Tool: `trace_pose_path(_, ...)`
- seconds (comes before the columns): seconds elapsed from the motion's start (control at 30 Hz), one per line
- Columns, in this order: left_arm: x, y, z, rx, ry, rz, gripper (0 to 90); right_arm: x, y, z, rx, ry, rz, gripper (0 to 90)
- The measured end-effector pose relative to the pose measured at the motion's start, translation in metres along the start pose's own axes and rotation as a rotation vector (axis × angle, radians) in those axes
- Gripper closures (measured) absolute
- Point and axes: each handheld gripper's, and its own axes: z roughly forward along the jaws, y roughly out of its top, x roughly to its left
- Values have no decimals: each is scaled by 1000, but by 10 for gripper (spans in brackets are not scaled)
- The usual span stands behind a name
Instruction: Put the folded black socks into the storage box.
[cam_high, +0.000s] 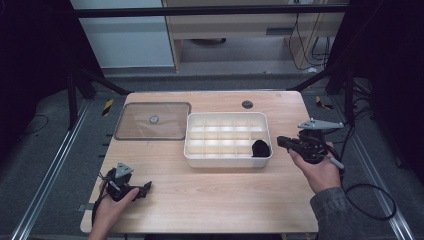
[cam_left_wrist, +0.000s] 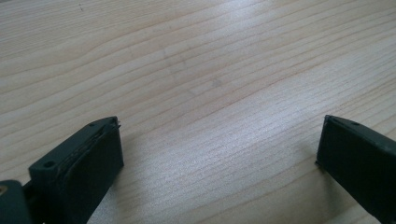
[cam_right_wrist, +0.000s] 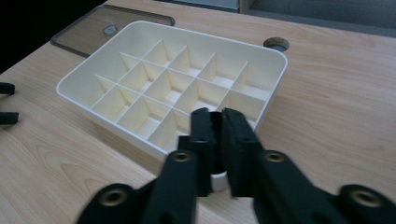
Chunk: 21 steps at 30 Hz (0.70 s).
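A white divided box (cam_high: 227, 160) stands mid-table, with a black object (cam_high: 260, 148) in its near right compartment. My right gripper (cam_high: 281, 142) is held in a hand just right of that corner and points at the box. In the right gripper view its jaws (cam_right_wrist: 215, 115) stand a narrow slit apart with nothing between them, above the box's near rim (cam_right_wrist: 275, 60); they hide the black object. My left gripper (cam_high: 146, 188) rests low at the table's front left. Its jaws (cam_left_wrist: 219, 135) are wide apart over bare wood.
A clear flat lid (cam_high: 152, 120) with a small round knob lies left of the box, also seen as the lid (cam_right_wrist: 93, 28). A round cable hole (cam_high: 247, 104) sits behind the box. Dark frame posts and cables surround the table.
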Motion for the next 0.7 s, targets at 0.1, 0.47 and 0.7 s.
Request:
trace_pose_path(0.1,0,0,0,0,0,0,0,-3,-9,1,-1,-18,5,604)
trace_pose_path(0.47,0,0,0,0,0,0,0,-4,-39,-9,-31,-91,-9,212)
trace_pose_path(0.7,0,0,0,3,1,3,0,-7,-66,-15,-25,-108,-19,106)
